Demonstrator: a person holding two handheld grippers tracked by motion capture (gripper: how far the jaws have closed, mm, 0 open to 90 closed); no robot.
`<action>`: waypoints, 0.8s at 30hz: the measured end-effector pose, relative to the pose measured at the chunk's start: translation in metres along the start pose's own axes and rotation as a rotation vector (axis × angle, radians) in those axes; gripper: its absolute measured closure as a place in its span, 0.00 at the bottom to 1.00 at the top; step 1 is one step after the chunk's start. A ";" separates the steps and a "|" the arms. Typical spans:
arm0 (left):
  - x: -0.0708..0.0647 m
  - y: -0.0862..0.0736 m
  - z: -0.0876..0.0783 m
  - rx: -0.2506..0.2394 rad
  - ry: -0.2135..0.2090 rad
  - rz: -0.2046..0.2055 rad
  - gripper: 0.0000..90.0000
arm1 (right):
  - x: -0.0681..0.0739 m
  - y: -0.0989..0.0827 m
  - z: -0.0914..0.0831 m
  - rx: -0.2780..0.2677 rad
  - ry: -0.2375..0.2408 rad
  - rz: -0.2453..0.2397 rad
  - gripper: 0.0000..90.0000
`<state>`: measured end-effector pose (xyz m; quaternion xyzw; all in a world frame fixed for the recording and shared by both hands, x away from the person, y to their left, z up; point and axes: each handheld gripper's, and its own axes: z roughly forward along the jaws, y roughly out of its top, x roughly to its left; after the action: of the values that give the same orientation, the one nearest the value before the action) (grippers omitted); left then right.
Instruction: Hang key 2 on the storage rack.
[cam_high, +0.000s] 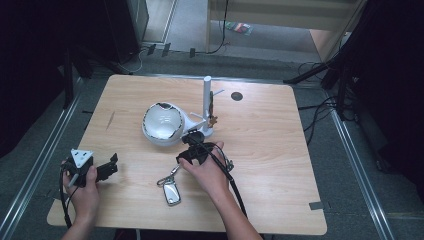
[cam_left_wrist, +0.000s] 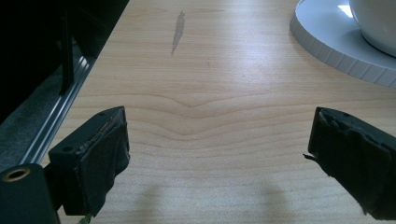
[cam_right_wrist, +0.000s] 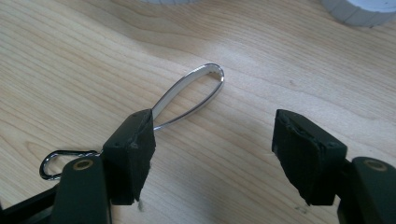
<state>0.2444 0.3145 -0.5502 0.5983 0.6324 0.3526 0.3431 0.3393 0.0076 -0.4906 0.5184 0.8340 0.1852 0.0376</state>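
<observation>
A silver key fob (cam_high: 172, 193) lies on the wooden table (cam_high: 270, 165), with a carabiner (cam_right_wrist: 55, 161) and a thin metal loop (cam_right_wrist: 191, 91) attached. My right gripper (cam_right_wrist: 215, 123) hovers low over that loop, open; its left jaw covers the loop's near end and nothing is pinched. In the high view the right gripper (cam_high: 189, 152) sits just above the fob's ring. My left gripper (cam_high: 111, 165) rests at the table's left front, open and empty, and its jaws (cam_left_wrist: 219, 116) frame bare wood.
A white bowl-shaped object (cam_high: 162, 124) stands mid-table beside a white base with an upright post (cam_high: 206, 100); its round base (cam_left_wrist: 336, 46) lies ahead of the left gripper. A small black disc (cam_high: 236, 96) lies at the back. A grey smear (cam_left_wrist: 177, 30) marks the wood.
</observation>
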 end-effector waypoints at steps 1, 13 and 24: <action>0.000 0.000 0.000 0.000 0.000 0.000 0.06 | 0.000 0.000 0.001 0.000 0.001 0.001 0.34; 0.000 0.000 0.000 0.000 -0.002 -0.001 0.06 | 0.012 0.001 0.012 0.024 0.024 -0.016 0.34; 0.000 0.000 0.000 0.002 -0.002 0.001 0.06 | 0.021 0.002 0.020 0.049 0.044 -0.014 0.35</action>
<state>0.2444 0.3145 -0.5502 0.5993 0.6321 0.3516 0.3431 0.3361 0.0318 -0.5056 0.5089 0.8427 0.1756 0.0079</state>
